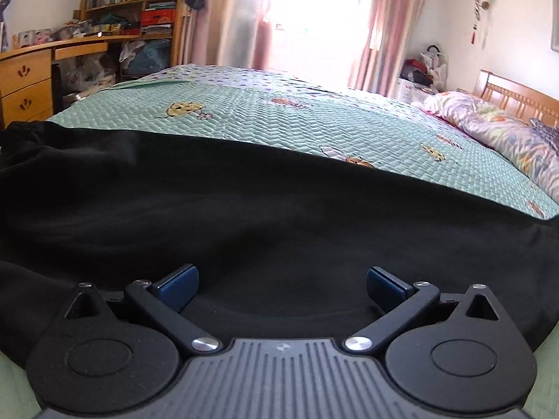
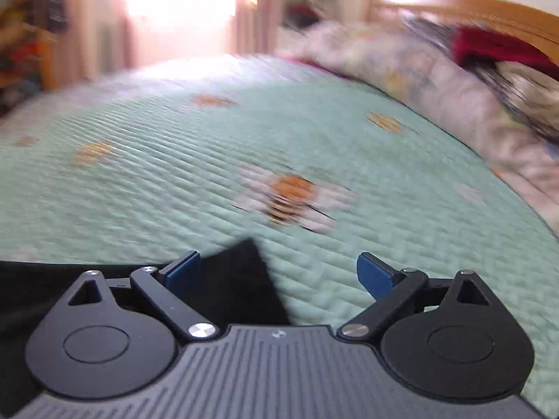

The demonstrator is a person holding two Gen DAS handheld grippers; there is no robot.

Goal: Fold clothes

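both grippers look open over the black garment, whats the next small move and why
Probably bring the right gripper down onto the black garment's corner and close on it. Both grippers stand open and hold nothing, and the left gripper hovers over cloth spread flat on the green quilt, unfolded.

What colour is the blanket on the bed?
Mint green blanket with bees, clearest in the left wrist view.

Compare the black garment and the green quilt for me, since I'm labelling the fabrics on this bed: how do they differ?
The black garment is plain and smooth, with no pattern visible; the green quilt is stitched in a wavy texture and printed with small cartoon figures. The garment lies on top near the bed's front edge; the quilt lies under it and stretches on toward the window. The garment's corner ends in a point; the quilt runs past both views. Both lie flat.
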